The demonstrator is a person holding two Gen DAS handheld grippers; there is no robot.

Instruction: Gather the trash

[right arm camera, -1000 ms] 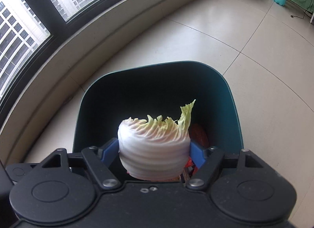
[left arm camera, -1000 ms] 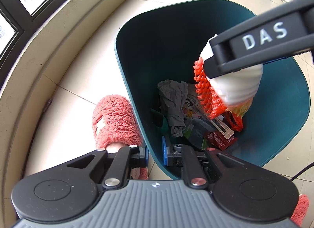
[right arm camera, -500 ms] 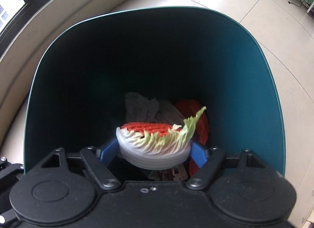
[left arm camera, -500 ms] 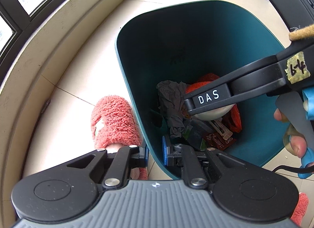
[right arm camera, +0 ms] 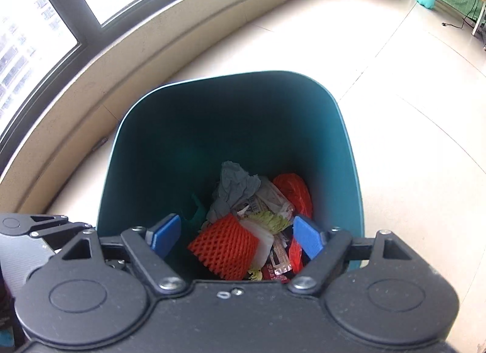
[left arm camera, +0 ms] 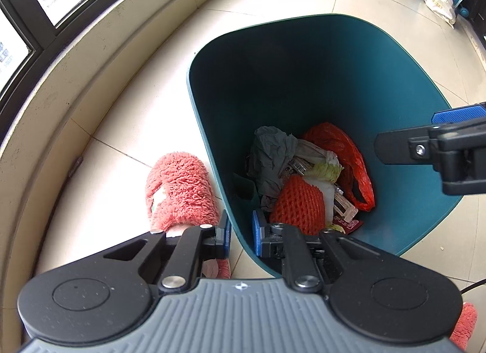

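**Cabbage dropped, bin held by its rim**

The left gripper (left arm camera: 241, 236) has its fingers nearly together, pinching the near wall of the teal bin (left arm camera: 410, 85) between the blue pads; one finger sits outside the wall, the other inside. That grip seems meant to steady the bin on the tiled floor (left arm camera: 127, 116) while trash goes in.

The right gripper (right arm camera: 235, 236) hangs over the bin mouth with its fingers spread wide and nothing between them; the fingers have just been opening. The cabbage piece (right arm camera: 267, 224), with its orange foam net (right arm camera: 224, 246), lies loose on top of the pile at the bottom, so I judge the drop finished and the wide spread a release.

Under and beside it sit a crumpled grey paper (right arm camera: 235, 183), an orange plastic bag (right arm camera: 293, 192) toward the far right, and printed wrappers (right arm camera: 281, 257) on the right.

A fluffy pink slipper (left arm camera: 179, 189) stands just left of the bin, close to its wall; the person stands right against it.

Much is hard to read. The cabbage shows only as pale ribs and yellow-green frills, mostly covered by the net. The wrappers' print is too small to read. A dark green shape at the left of the bin floor cannot be identified. In the left view the right gripper is cut off by the frame edge, showing one finger only.
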